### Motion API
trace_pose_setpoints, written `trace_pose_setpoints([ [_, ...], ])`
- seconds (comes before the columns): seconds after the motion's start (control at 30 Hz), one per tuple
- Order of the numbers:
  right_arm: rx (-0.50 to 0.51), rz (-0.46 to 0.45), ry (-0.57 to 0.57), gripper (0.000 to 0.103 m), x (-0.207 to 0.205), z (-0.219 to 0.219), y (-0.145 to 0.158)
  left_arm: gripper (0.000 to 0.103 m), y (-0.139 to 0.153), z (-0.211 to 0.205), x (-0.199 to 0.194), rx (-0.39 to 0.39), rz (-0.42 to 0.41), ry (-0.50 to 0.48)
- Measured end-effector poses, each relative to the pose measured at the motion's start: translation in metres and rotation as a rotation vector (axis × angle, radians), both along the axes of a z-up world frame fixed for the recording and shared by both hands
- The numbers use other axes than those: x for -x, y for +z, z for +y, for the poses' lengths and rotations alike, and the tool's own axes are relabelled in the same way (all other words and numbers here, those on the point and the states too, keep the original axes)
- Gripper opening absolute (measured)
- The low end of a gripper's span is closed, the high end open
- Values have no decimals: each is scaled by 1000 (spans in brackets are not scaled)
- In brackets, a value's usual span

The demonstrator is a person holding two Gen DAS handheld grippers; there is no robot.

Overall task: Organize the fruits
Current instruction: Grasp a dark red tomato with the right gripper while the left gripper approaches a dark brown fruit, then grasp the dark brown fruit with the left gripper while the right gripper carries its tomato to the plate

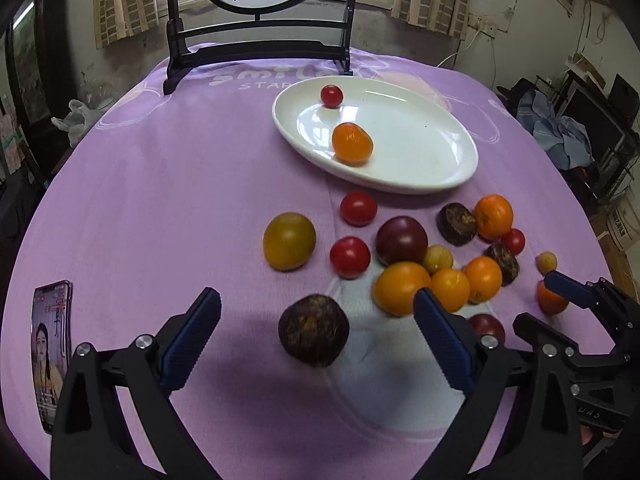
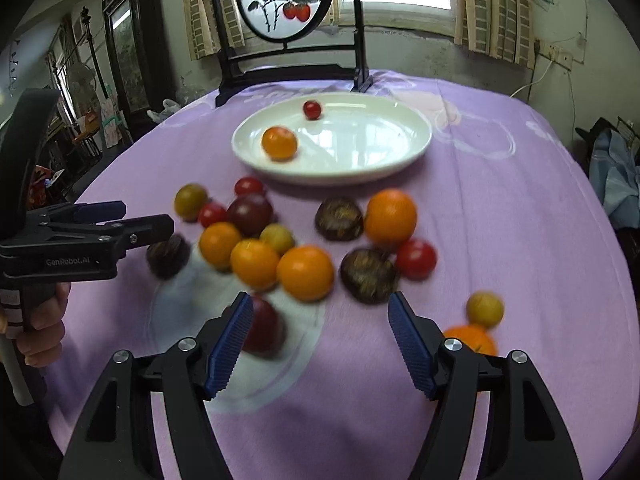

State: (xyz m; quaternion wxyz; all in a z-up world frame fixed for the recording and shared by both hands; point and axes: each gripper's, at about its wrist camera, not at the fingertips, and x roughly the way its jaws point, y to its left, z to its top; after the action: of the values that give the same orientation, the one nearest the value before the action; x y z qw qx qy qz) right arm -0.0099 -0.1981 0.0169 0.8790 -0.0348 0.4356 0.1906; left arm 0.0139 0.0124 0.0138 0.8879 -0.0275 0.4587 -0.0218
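Note:
A white oval plate [image 1: 420, 168] [image 2: 380, 160] holds one orange [image 1: 352, 144] [image 2: 279, 143] and one cherry tomato [image 1: 332, 96] [image 2: 311, 109]. Several oranges, tomatoes and dark fruits lie loose on the purple cloth in front of it. My left gripper [image 1: 318, 322] is open, its jaws wide on either side of a dark brown fruit [image 1: 313, 330] [image 2: 168, 255] without touching it. My right gripper [image 2: 320, 334] is open and empty, just before an orange [image 2: 306, 273] and beside a dark red fruit [image 2: 264, 330]. It also shows in the left wrist view [image 1: 560, 284].
A black-framed round screen with painted fruit [image 1: 260, 20] [image 2: 288, 12] stands behind the plate. A lit phone [image 1: 52, 344] lies at the table's left edge. The left gripper's body and the hand holding it [image 2: 60, 248] show at left. Clutter surrounds the table.

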Motion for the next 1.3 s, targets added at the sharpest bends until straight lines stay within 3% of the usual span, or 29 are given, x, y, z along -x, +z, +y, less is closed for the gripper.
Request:
trace_pose_setpoints([
  [0.2, -43, 75, 14, 71, 18, 10, -15, 95, -9, -3, 11, -4, 19, -29],
  [0.37, 2, 104, 6, 71, 22, 26, -25, 95, -13, -8, 13, -24, -28, -86],
  [0.57, 46, 83, 1, 71, 12, 49, -27, 95, -18, 5, 10, 70, 24, -78],
  [0.7, 88, 62, 6, 40, 6, 59, -29, 95, -26, 5, 5, 77, 65, -71],
  [0.9, -81, 73, -16, 40, 1, 29, -27, 95, -36, 5, -1, 58, 93, -44],
  [1.03, -116, 71, -30, 40, 3, 18, -22, 94, -38, 3, -2, 50, 89, -44],
  [1.3, -110, 14, 20, 40, 16, 26, -10, 76, -40, -1, -2, -5, 69, -35],
])
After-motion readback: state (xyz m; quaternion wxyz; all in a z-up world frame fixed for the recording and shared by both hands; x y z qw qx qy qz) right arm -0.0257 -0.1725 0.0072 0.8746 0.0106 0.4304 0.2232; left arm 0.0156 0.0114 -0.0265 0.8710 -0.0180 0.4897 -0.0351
